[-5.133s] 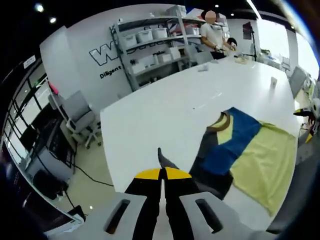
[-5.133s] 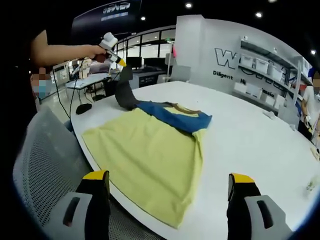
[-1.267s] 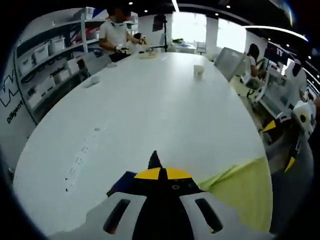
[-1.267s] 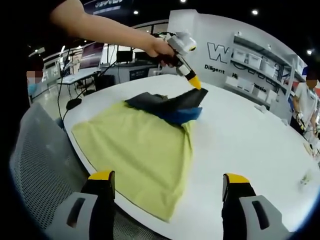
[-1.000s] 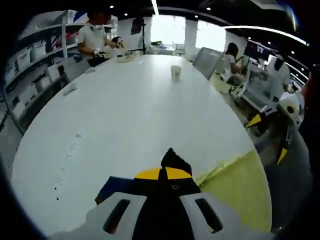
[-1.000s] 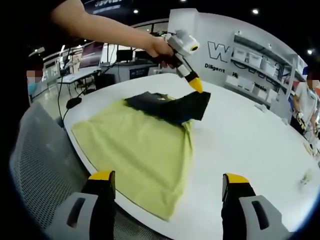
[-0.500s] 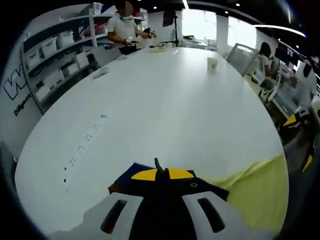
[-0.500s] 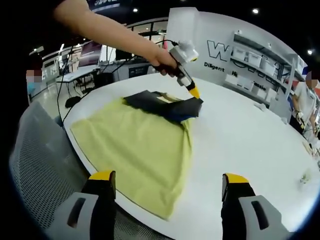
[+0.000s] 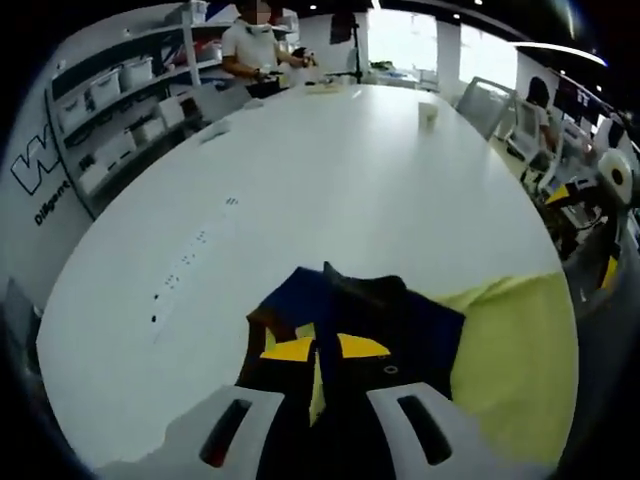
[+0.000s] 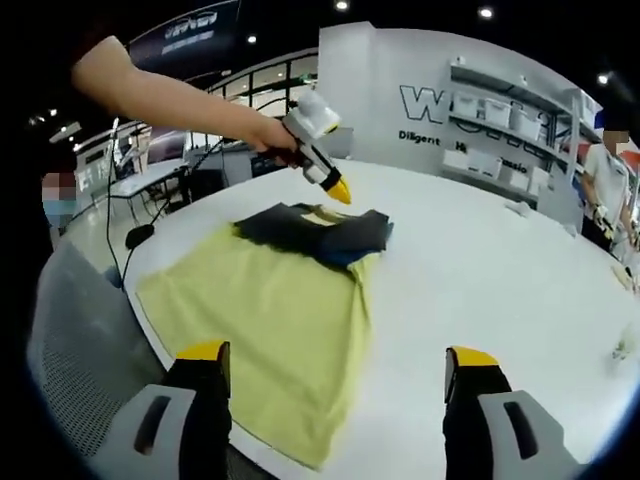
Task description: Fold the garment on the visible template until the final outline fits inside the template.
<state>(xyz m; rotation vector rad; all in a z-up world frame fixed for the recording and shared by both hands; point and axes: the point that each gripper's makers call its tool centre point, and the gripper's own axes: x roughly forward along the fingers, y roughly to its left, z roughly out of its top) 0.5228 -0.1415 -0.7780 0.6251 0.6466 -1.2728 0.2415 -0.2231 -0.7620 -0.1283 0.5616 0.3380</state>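
- A wide white table (image 9: 330, 170) runs ahead of both grippers in an open workroom; shelving with white bins (image 10: 505, 105) lines a wall with dark lettering, cut off by the view's edge.
- A person (image 9: 258, 50) stands at the table's far end, too small for detail. A cup (image 9: 428, 110) sits far ahead of the left gripper, to its right.
- The garment (image 10: 285, 290) lies near the table's edge, ahead of and between the right gripper's jaws: a broad yellow body with a dark and blue part folded over its far end.
- In the left gripper view the folded dark part (image 9: 385, 320) lies just beyond and below the jaw tips; how its layers stack is hard to make out.
- No template outline can be made out under the cloth.
- Left gripper (image 9: 322, 348): yellow tips nearly together, a thin gap between them, holding nothing; it hangs just above the fold.
- Right gripper (image 10: 338, 358): jaws spread wide and empty, short of the yellow hem.
- A mesh chair back (image 10: 85, 330) is partly cut off to the right gripper's left.
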